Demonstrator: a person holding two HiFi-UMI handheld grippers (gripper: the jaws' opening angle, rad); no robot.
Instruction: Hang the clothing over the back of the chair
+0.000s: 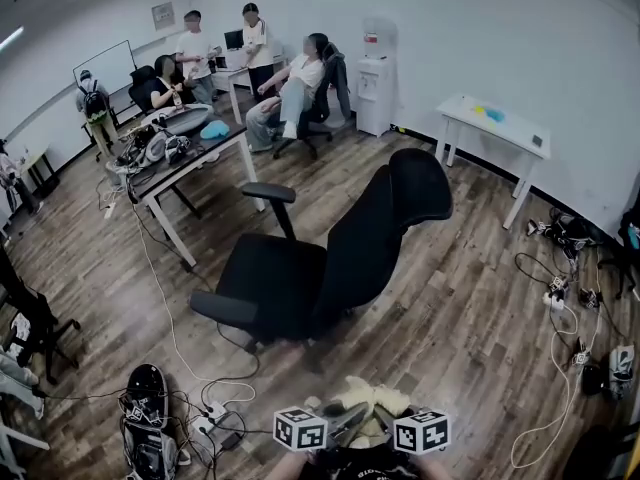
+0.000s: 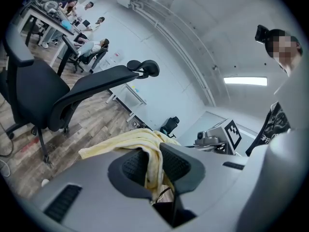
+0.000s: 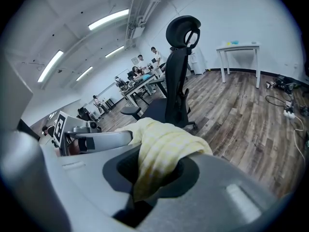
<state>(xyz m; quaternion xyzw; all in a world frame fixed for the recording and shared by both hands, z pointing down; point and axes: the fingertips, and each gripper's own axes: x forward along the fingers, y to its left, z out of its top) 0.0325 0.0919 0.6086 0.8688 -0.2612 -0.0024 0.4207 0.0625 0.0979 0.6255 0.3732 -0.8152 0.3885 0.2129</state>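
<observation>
"Pale yellow fabric shows between both pairs of jaws. Where does the clothing (image 1: 372,398) lie relative to the chair (image 1: 330,258)?" the student asks.

"On the chair's near side, apart from it," the instructor replies. "It is bunched between the two grippers at the lower edge of the head view. No part of it touches the backrest (image 1: 375,238) or the headrest (image 1: 420,183)."

"And the jaws?"

"The left gripper (image 2: 154,170) is clenched on the clothing: a fold runs down between its ribbed pads (image 2: 133,166), and the rest spreads out toward the chair. The right gripper (image 3: 149,170) likewise pinches a fold, which drapes over its jaw. The black chair stands on the wooden floor (image 1: 470,298) beyond both grippers, its backrest reclined away from its seat (image 1: 270,273)."
</observation>
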